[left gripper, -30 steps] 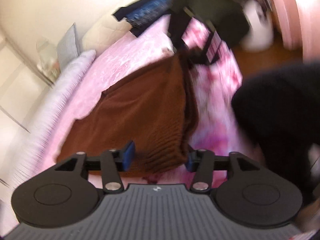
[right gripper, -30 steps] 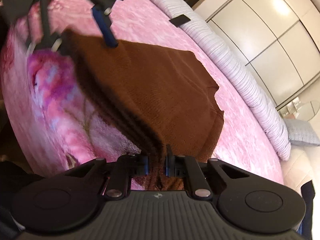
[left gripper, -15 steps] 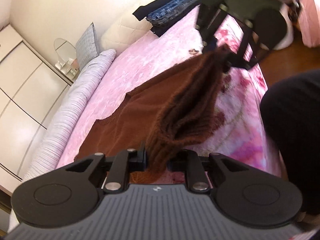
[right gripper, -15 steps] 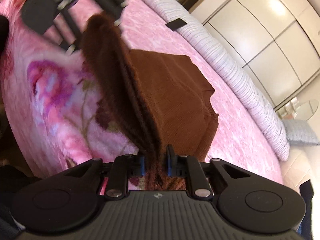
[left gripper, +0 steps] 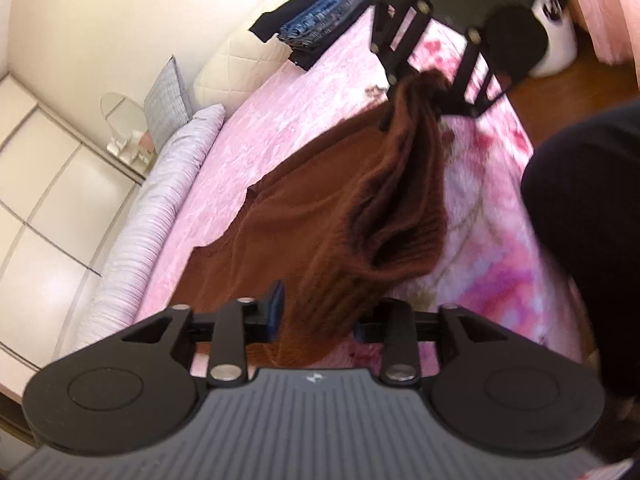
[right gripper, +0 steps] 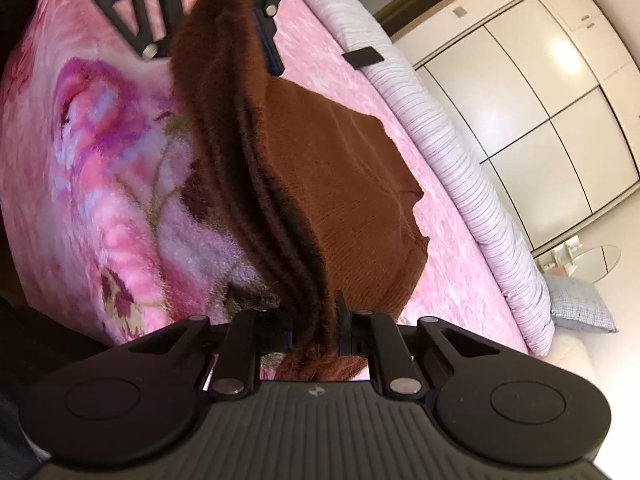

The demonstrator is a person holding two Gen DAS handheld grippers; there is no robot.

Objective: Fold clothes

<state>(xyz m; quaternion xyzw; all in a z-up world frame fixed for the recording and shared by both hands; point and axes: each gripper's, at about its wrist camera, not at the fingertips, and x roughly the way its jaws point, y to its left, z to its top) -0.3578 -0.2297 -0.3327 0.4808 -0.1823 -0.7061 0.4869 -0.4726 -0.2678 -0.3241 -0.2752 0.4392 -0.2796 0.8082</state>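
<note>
Sweater [left gripper: 320, 216] edge lifted off bed [left gripper: 280, 112], pinched by both hand-held grippers [left gripper: 316, 316] [right gripper: 316, 320]

Pink floral blanket [right gripper: 100, 184] covers bed; striped bolster [left gripper: 160, 216] along edge; grey cushion [left gripper: 166, 100]; white wardrobe doors [right gripper: 540, 120].

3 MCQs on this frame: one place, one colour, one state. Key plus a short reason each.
1. Where do the folded dark clothes lie?
A. at the far end of the bed by the white pillow
B. on the floor
C. on the brown sweater

2. What colour is the sweater being folded?
A. grey
B. brown
C. blue

3. What state is the right claw in?
A. open, empty
B. shut on the sweater edge
C. resting on the bedspread

Key: 1 A, the stack sits beside the pillow; 2 B, brown knit in both views; 3 B, fabric is pinched between its fingers.
</note>
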